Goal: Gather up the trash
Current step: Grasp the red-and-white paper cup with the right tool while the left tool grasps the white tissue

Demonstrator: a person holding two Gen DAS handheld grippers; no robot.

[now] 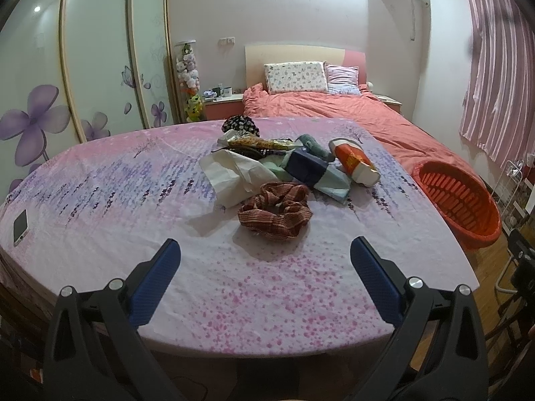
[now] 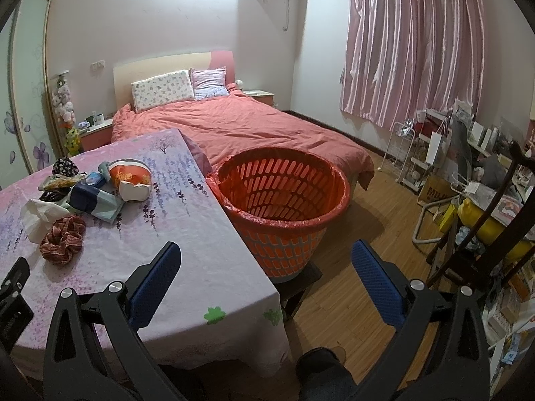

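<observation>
A pile of things lies mid-table: a brown striped scrunchie [image 1: 275, 212], crumpled white paper [image 1: 234, 175], a dark blue and teal packet [image 1: 309, 170], a red and white paper cup [image 1: 356, 163] on its side, a snack wrapper [image 1: 254, 142]. The pile also shows in the right wrist view, with the scrunchie [image 2: 63, 239] and cup [image 2: 132, 178]. An orange basket [image 2: 284, 200] lined with a red bag stands at the table's right edge; it also shows in the left wrist view [image 1: 458, 200]. My left gripper [image 1: 264, 254] is open, short of the scrunchie. My right gripper [image 2: 265, 257] is open, near the basket.
The table [image 1: 234, 300] wears a pink and lilac flowered cloth. A phone [image 1: 20, 227] lies at its left edge. A bed [image 2: 254, 127] with a red duvet stands behind. Shelves and clutter [image 2: 468, 173] fill the right side. The floor [image 2: 367, 207] is wood.
</observation>
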